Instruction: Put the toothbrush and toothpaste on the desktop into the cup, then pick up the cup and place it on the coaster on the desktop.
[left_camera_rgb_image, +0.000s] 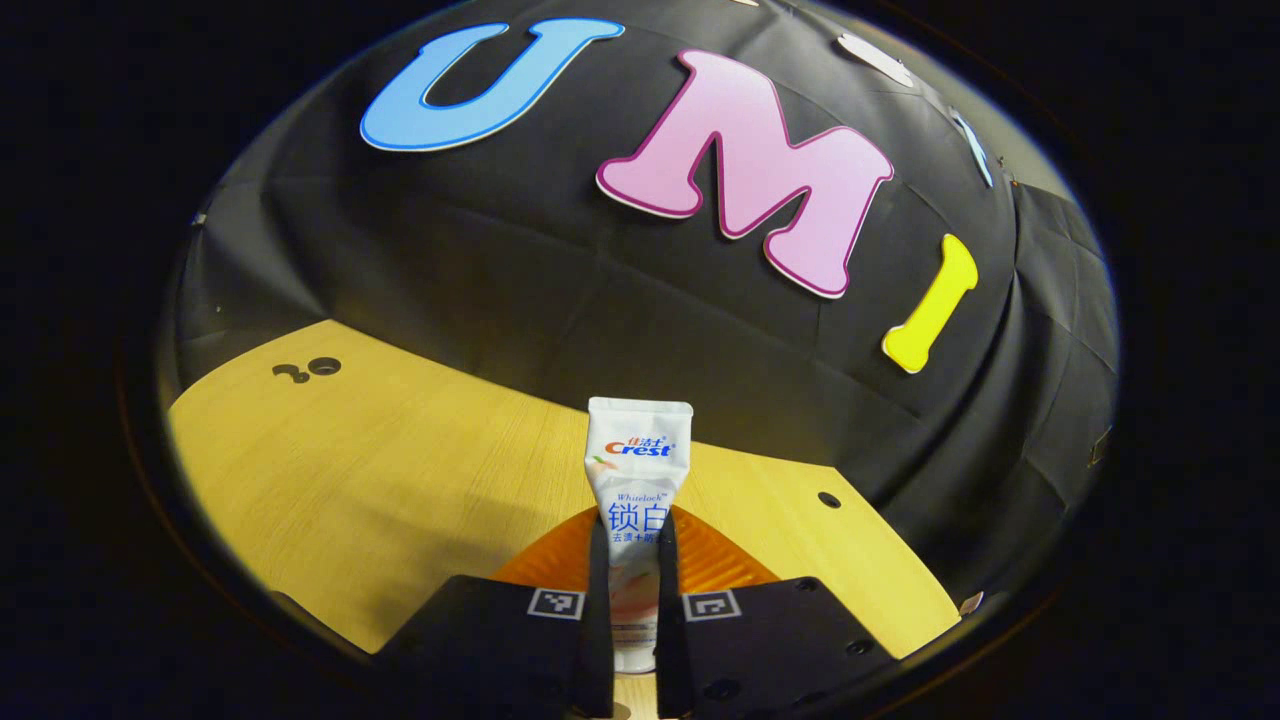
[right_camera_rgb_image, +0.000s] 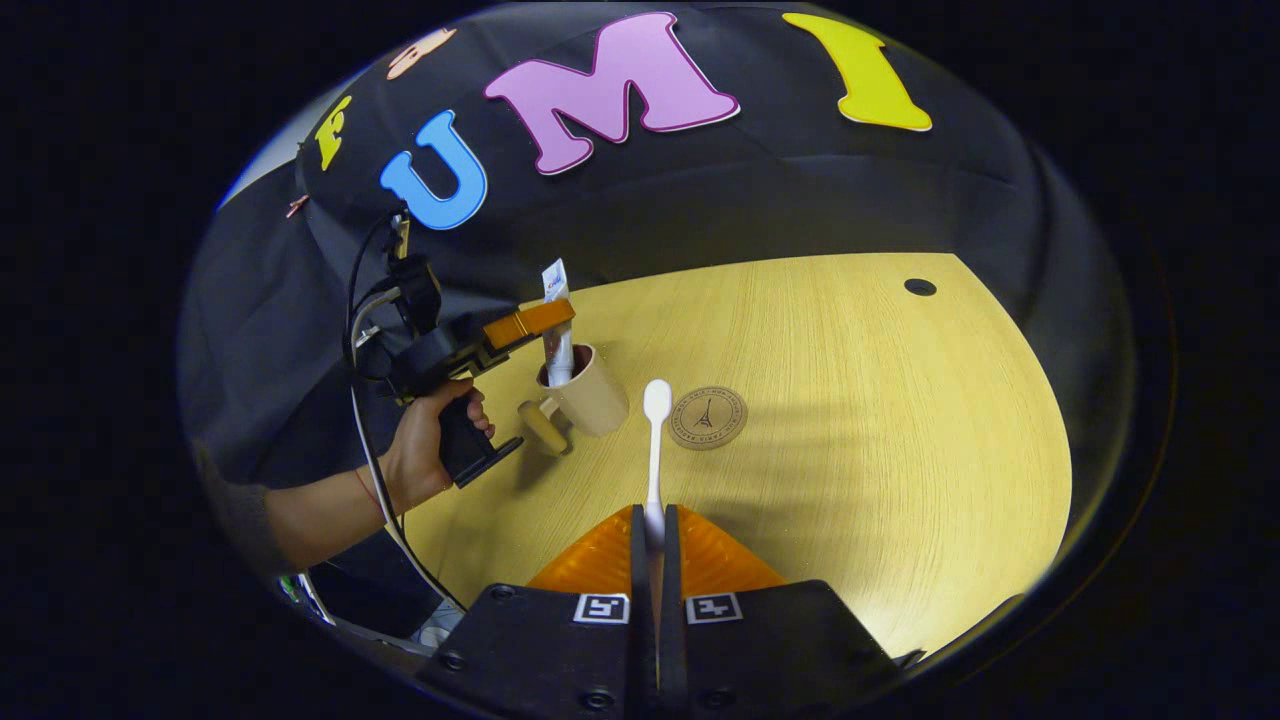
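Observation:
In the left gripper view my left gripper (left_camera_rgb_image: 634, 560) is shut on a white toothpaste tube (left_camera_rgb_image: 636, 470) that stands upright between its fingers. The right gripper view shows that same tube (right_camera_rgb_image: 556, 330) lowered into a beige cup (right_camera_rgb_image: 592, 400) with a wooden handle, with the left gripper (right_camera_rgb_image: 528, 322) and the hand (right_camera_rgb_image: 425, 450) holding it beside the cup. My right gripper (right_camera_rgb_image: 655, 540) is shut on a white toothbrush (right_camera_rgb_image: 655, 440) that points forward, head up, above the table. A round brown coaster (right_camera_rgb_image: 708, 417) lies just right of the cup.
The wooden table (right_camera_rgb_image: 900, 400) has a small dark hole (right_camera_rgb_image: 920, 287) at the far right. Black cloth walls close in the back. A cable (right_camera_rgb_image: 375, 470) hangs from the left gripper past the table's left edge.

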